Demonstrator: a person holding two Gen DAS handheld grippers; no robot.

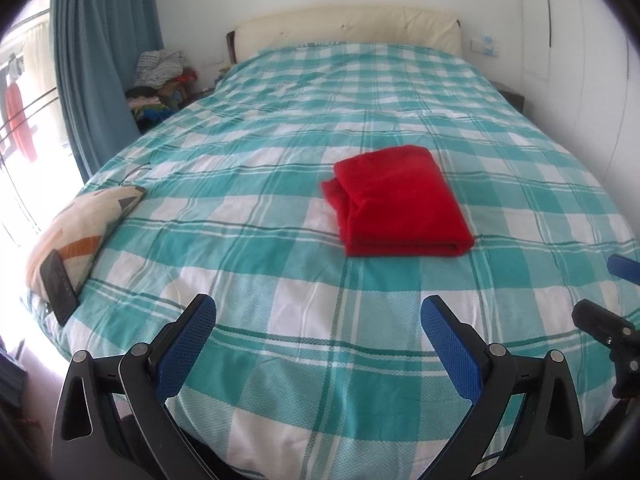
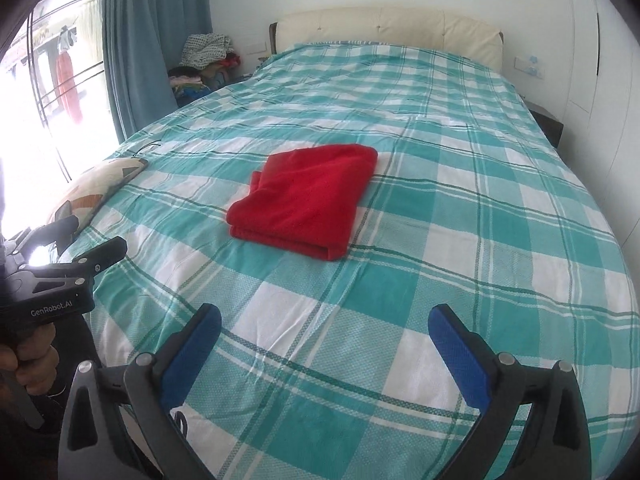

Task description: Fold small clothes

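Observation:
A red garment (image 1: 400,202) lies folded into a thick rectangle on the teal and white checked bedspread (image 1: 280,128). It also shows in the right wrist view (image 2: 308,198), near the middle of the bed (image 2: 480,184). My left gripper (image 1: 318,314) is open and empty, held above the bed's near end, well short of the garment. My right gripper (image 2: 324,322) is open and empty too, above the near end of the bed. The garment touches neither gripper.
A patterned cushion (image 1: 80,224) with a dark phone (image 1: 58,286) leaning on it lies at the bed's left edge. A pile of clothes (image 1: 160,80) sits by the blue curtain (image 1: 100,60). A cream headboard (image 1: 348,26) stands at the far end. A wall runs along the right.

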